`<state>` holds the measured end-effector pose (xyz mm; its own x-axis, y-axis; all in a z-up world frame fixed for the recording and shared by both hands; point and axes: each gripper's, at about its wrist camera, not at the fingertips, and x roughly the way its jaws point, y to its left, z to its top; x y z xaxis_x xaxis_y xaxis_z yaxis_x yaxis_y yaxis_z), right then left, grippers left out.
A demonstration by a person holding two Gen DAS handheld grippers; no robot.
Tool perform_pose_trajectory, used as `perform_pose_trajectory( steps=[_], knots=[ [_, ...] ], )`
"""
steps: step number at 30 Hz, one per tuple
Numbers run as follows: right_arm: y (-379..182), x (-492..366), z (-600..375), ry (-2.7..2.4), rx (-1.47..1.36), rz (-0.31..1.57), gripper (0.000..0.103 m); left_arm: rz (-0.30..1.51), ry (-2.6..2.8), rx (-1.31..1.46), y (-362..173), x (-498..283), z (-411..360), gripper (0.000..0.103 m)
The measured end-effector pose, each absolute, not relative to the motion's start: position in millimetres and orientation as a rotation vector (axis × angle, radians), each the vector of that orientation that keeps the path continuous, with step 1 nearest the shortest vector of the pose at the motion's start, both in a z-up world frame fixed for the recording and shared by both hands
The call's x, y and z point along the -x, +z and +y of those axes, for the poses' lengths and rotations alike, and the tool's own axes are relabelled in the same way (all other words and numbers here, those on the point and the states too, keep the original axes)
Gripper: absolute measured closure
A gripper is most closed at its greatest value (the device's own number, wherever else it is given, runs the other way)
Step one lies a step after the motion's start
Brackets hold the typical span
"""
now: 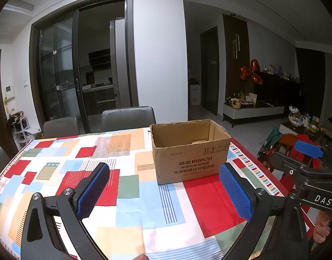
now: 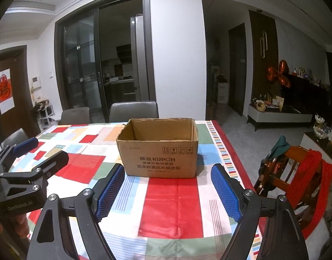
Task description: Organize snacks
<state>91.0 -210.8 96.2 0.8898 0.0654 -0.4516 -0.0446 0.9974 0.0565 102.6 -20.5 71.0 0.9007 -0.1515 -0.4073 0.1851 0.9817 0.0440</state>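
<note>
Left wrist view: the left gripper point(image 1: 163, 191) is hovering with fingers spread wide and holding nothing, the open cardboard box point(image 1: 190, 151) sitting on the patterned tabletop point(image 1: 127, 195) ahead of and slightly right of the fingers. Right wrist view: the right gripper point(image 2: 168, 191) is likewise hanging released and empty, box point(image 2: 158, 149) straight ahead between its fingers. No snacks are showing on the cloth; the box floor is hidden, so this is fitting either snacks all boxed or none brought out.

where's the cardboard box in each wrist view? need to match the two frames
Left wrist: cardboard box right of centre, beyond the open left gripper.
Right wrist: box centred, beyond the open right gripper.
Shared landmark: the grey chair back behind the table.
</note>
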Motion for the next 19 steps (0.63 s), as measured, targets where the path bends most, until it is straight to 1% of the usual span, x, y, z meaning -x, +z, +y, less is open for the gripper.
perform_pose_trajectory(
  steps=[19],
  knots=[
    [94.1,-91.3,-212.6,0.053,-0.049,0.483,0.021,0.419,-0.162,-0.075,68.8,-101.9,-18.4,0.000]
  ],
)
